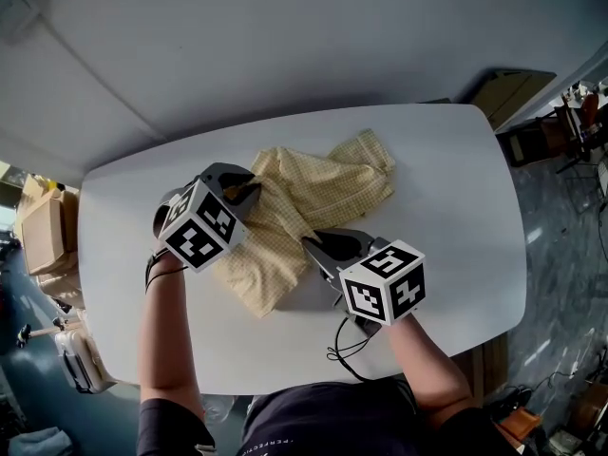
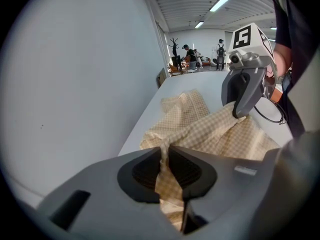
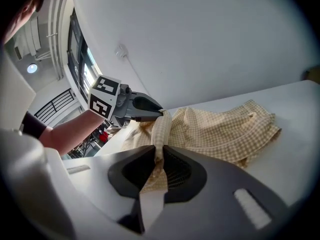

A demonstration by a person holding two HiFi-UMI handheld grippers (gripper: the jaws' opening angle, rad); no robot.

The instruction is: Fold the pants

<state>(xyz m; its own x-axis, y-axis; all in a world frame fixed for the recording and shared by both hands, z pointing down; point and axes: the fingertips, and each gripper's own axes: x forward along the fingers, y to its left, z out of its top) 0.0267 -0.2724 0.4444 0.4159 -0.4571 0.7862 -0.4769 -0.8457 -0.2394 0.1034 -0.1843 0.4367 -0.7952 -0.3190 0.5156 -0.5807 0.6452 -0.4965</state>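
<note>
place: lab-like open office workspace | floor: cardboard boxes (image 1: 43, 236) off the white table's (image 1: 456, 217) left edge, stands and gear (image 1: 575, 126) past its right edge | ceiling: long strip lights (image 2: 223, 1) | background: people (image 2: 190, 56) standing in an open hall beside a coat stand (image 2: 174, 46)

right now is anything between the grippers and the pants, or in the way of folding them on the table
Nothing visible. The left gripper and the right gripper are each shut on a bunched fold of the pants, and the white table around the fabric shows no other object.
</note>
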